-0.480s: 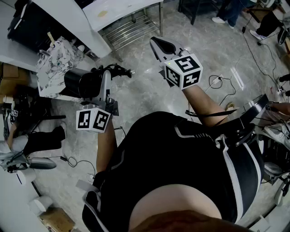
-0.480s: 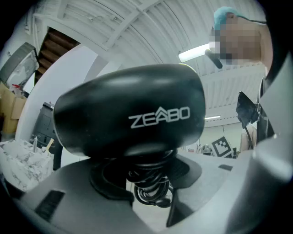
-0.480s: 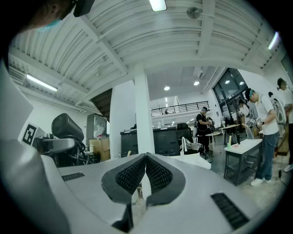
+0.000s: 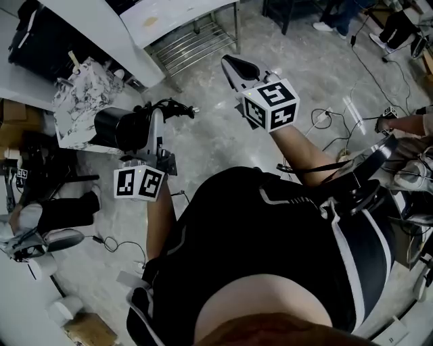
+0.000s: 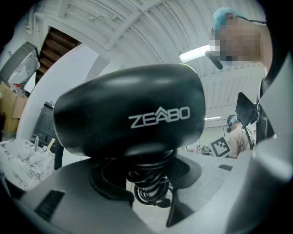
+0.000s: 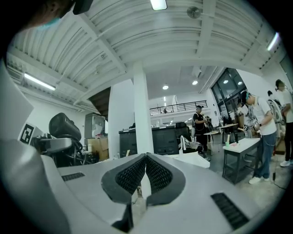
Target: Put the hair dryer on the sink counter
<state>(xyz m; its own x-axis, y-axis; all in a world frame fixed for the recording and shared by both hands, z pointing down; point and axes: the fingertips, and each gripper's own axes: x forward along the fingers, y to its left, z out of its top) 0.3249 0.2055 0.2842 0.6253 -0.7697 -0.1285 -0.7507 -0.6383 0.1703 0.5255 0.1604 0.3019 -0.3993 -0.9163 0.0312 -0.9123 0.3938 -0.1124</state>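
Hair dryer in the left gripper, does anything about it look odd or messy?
Only the cord: it is wound loosely round the hair dryer handle, loops bunched between the jaws of the left gripper, its end sticking out in the head view. Nothing looks damaged.

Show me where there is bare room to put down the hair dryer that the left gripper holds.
The white tabletop above the wire rack is bare except for a yellowish stain. The marbled counter beside the hair dryer seems partly free on top. Crowded: the cables on the floor at right.
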